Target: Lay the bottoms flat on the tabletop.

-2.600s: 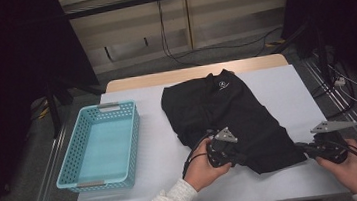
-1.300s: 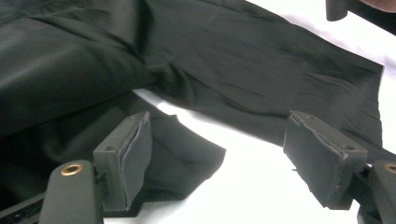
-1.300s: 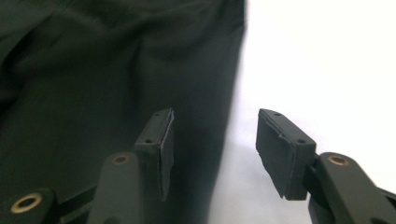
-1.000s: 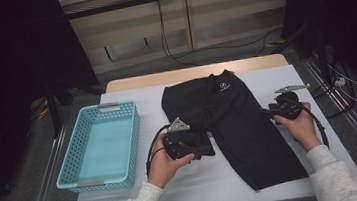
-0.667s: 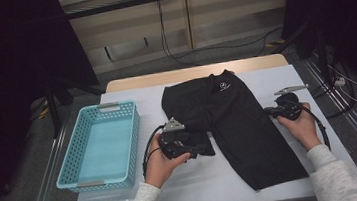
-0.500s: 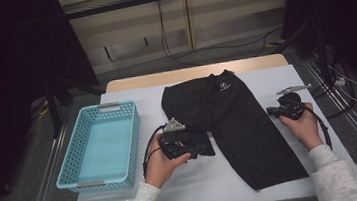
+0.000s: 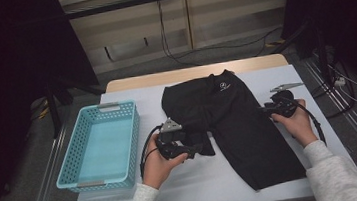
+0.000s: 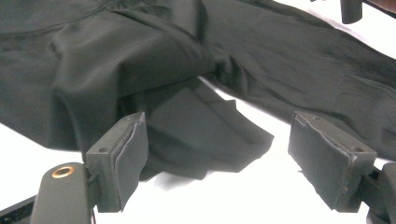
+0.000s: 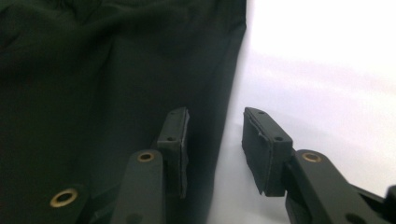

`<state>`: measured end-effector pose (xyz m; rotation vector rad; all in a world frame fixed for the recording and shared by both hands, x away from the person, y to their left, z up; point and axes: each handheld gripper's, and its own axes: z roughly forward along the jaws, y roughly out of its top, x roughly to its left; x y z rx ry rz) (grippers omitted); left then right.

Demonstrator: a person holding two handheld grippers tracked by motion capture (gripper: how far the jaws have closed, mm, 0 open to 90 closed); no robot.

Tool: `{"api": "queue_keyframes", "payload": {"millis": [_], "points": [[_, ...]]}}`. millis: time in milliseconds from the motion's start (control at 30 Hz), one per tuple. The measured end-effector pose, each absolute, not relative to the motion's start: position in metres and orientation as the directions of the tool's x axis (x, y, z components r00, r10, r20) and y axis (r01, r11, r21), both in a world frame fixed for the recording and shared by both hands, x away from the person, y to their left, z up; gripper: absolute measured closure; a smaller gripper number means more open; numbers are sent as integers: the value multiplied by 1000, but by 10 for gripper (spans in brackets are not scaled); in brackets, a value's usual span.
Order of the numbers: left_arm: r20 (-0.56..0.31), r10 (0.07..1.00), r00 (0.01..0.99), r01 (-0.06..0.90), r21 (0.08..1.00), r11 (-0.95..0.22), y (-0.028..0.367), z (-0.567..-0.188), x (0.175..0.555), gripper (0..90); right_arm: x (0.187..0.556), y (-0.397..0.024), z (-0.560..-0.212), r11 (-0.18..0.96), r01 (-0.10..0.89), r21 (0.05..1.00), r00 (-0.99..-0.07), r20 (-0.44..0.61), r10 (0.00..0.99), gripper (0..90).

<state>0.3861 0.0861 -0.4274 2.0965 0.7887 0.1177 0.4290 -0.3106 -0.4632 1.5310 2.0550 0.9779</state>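
Note:
A pair of black trousers [image 7: 239, 124] lies on the white table [image 7: 211, 187], one leg stretched toward the front, the other bunched at the left. My left gripper [image 7: 198, 149] stands open beside that bunched leg end [image 8: 196, 135], pads apart from the cloth [image 8: 222, 161]. My right gripper [image 7: 264, 110] is at the trousers' right edge. Its jaws have just been opening and stand apart [image 9: 212, 147]. The cloth's edge [image 9: 224, 93] runs between them, one pad over the cloth, the other over bare table, neither pressing.
A light blue mesh basket [image 7: 134, 130] sits at the table's left, nothing in it. Cables lie on the floor behind the table. Dark curtains hang at both sides, and metal rails run along the table's right.
The trousers went from a compact heap to one long leg laid toward the front. Both hands left the front edge: the left gripper moved left, the right one back and to the right edge.

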Motion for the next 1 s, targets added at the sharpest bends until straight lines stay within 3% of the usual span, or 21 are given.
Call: {"api": "queue_keyframes", "payload": {"millis": [133, 200, 267, 1000], "points": [[-180, 592, 785, 496, 755, -428, 91, -430, 386, 192, 432, -303, -463, 202, 653, 730, -345, 49, 937, 729], [-179, 601, 779, 503, 751, -427, 93, -430, 386, 186, 432, -304, -463, 195, 656, 730, -349, 63, 935, 848], [-177, 605, 777, 503, 752, -426, 94, -430, 385, 181, 432, -306, -463, 176, 664, 727, -353, 98, 931, 895], [-185, 594, 783, 498, 759, -420, 91, -429, 388, 182, 424, -329, -463, 131, 679, 722, -315, 125, 941, 900]]}}
